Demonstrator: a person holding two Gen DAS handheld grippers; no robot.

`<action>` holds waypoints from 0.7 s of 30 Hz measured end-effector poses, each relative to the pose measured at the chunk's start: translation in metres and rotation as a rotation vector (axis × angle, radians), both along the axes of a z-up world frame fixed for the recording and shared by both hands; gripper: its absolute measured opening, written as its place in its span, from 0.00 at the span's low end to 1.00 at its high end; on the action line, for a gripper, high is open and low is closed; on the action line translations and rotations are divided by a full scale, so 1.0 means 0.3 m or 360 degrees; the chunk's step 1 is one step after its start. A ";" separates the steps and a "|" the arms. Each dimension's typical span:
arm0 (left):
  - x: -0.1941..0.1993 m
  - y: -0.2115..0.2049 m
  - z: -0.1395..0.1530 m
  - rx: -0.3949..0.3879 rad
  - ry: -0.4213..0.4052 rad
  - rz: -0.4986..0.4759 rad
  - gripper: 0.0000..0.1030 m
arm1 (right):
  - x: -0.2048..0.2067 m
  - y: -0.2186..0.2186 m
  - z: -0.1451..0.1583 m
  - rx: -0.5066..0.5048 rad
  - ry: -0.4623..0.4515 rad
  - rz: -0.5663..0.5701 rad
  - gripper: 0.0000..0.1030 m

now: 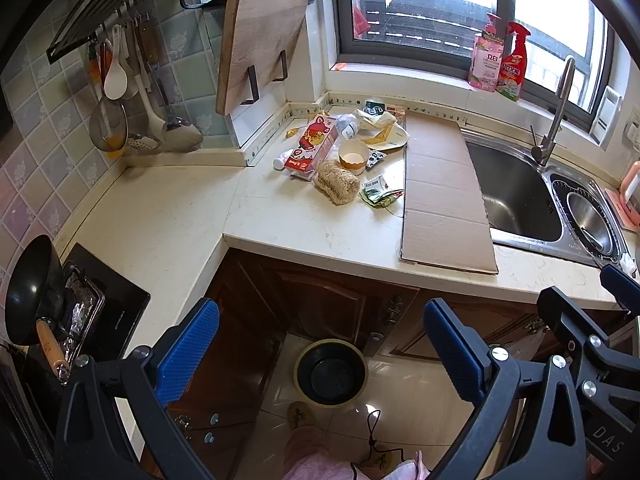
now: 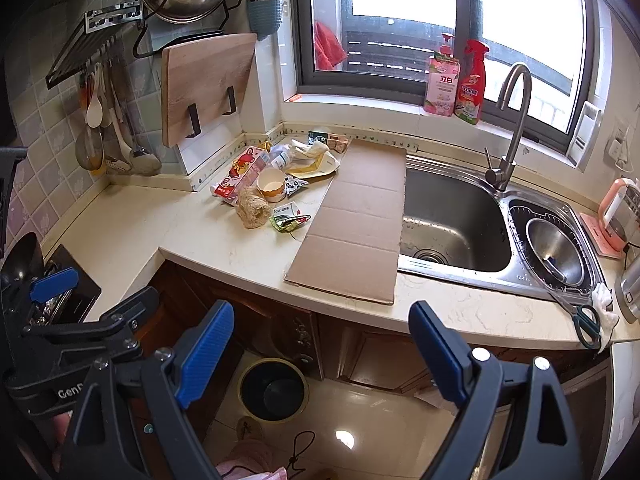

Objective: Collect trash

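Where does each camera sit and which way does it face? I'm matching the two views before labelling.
Left wrist: on the left gripper, held below counter height, looking forward and down at the trash pile, cardboard sheet and sink; its own open blue fingers show, the right gripper at right.
Right wrist: on the right gripper, further right, facing the same counter; open fingers show, the left gripper at left.
Shared: trash pile, cardboard sheet, sink, bin on the floor.
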State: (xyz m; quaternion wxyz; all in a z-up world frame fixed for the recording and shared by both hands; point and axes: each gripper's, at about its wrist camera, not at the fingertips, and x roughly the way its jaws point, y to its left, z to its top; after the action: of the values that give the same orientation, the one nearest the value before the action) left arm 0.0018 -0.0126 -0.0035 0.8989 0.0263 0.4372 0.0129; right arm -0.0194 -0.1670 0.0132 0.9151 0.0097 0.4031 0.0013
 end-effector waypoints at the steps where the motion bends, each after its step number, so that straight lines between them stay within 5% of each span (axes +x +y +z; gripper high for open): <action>1: 0.002 0.001 0.000 0.0001 -0.0001 -0.0002 0.98 | 0.007 0.003 0.003 -0.0002 0.0001 0.0003 0.87; 10: 0.149 0.040 0.034 -0.0029 -0.0011 -0.0103 0.98 | 0.133 0.024 0.029 0.0033 0.0012 -0.0032 0.87; 21: 0.536 0.154 0.005 -0.0083 -0.0031 -0.0167 0.98 | 0.437 0.075 0.017 -0.0066 0.0045 -0.0164 0.87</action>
State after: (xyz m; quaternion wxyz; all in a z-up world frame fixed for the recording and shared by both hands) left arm 0.1628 0.0336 -0.0019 0.9029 0.0257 0.4267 -0.0455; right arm 0.1118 -0.1444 0.0182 0.9082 0.0114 0.4149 -0.0542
